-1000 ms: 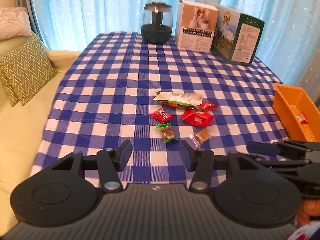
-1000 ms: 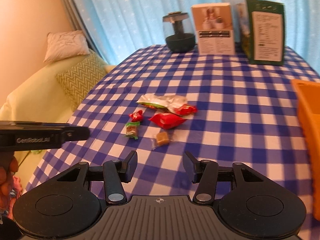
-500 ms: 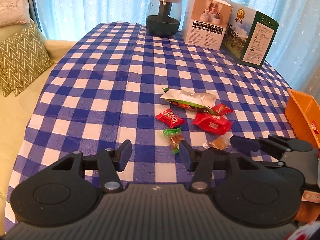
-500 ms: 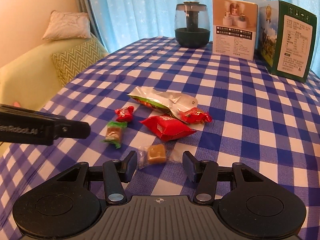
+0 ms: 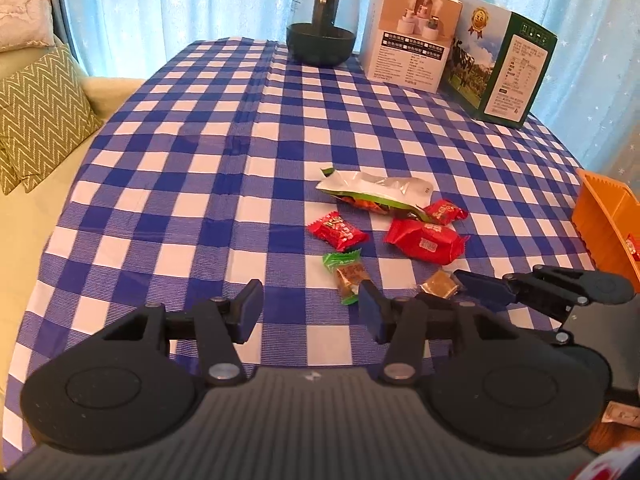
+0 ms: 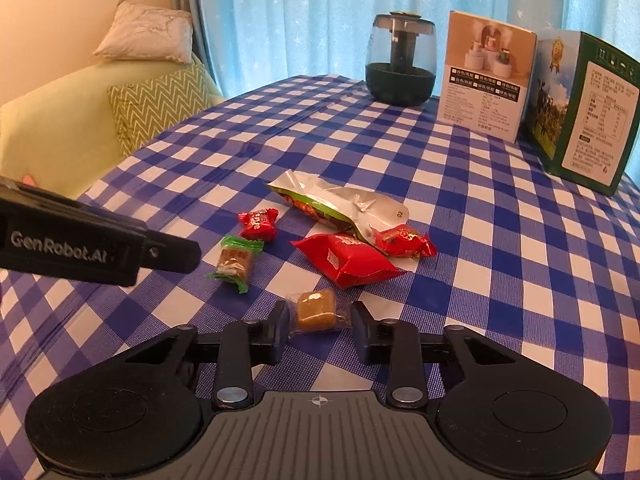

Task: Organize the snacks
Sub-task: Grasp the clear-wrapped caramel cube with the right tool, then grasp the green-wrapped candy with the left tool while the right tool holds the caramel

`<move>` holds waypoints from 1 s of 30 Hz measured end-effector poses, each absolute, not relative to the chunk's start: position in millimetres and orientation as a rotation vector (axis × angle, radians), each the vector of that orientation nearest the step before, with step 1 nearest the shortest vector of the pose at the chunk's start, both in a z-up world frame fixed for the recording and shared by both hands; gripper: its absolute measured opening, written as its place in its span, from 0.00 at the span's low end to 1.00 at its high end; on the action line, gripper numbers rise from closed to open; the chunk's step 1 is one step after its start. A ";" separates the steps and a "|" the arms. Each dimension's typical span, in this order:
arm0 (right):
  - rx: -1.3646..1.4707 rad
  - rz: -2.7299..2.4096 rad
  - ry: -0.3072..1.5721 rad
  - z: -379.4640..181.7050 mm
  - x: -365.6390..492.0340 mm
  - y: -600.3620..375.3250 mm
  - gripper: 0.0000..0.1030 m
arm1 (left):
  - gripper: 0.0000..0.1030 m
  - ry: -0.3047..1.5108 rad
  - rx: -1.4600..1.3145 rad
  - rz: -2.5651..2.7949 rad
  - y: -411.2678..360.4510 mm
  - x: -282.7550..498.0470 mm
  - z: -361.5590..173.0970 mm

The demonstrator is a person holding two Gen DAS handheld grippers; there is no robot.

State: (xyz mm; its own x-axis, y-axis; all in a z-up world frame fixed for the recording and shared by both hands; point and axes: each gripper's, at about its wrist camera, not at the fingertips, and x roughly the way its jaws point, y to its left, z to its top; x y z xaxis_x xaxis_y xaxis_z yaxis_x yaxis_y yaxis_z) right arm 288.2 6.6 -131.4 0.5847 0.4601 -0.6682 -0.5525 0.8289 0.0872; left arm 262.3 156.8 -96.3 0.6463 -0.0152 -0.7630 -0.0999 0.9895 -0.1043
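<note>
The right gripper (image 6: 320,330) has its jaws set narrowly on either side of the clear-wrapped brown candy (image 6: 316,310), which lies on the table (image 6: 500,240) between the two fingertips; the wrapper ends sit right at the pads, but whether they press it cannot be told. In the left wrist view the same candy (image 5: 440,284) shows just beyond the right gripper's (image 5: 456,294) dark fingers. The left gripper (image 5: 310,308) hovers low over the near edge of the blue-and-white checked cloth with its jaws wide and nothing between them. Just past its right fingertip lies the green-wrapped candy (image 5: 348,274), and beyond that the small red candy (image 5: 338,230). To the right of those rests the larger red packet (image 5: 428,240), with another red candy (image 5: 444,212) touching the silver-and-green pouch (image 5: 376,190) behind it. At the right edge of the table stands the orange bin (image 5: 604,216), with a bit of red wrapper visible inside. Far across the table stand a dark round humidifier (image 5: 322,20), a white box (image 5: 412,56) and a green box (image 5: 508,68), near one another before pale blue curtains (image 5: 200,0). A sofa with a zigzag cushion (image 5: 36,112) sits off the table's left side.
</note>
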 end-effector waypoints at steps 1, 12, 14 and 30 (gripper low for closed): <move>-0.132 0.585 0.737 -130.1 287.4 5.1 0.32 | 0.47 0.869 -0.144 0.042 155.9 263.0 -97.2; -0.083 0.476 0.748 -120.3 289.6 -22.1 0.32 | 0.37 0.873 -0.168 -0.016 144.2 279.4 -108.3; -0.077 0.467 0.746 -119.5 290.7 -25.5 0.32 | 0.36 0.864 -0.173 -0.014 142.0 283.9 -108.9; -0.033 0.435 0.735 -108.2 285.8 -44.4 0.32 | 0.17 0.891 -0.126 0.010 128.5 285.3 -113.2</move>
State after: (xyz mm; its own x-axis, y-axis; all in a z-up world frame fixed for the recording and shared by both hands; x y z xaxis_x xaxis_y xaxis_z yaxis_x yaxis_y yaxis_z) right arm 285.8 -44.4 -108.2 0.6572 0.3726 -0.6552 -0.3955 0.9105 0.1210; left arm 285.3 128.5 -113.2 0.6290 -0.0441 -0.7762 -0.0610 0.9925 -0.1058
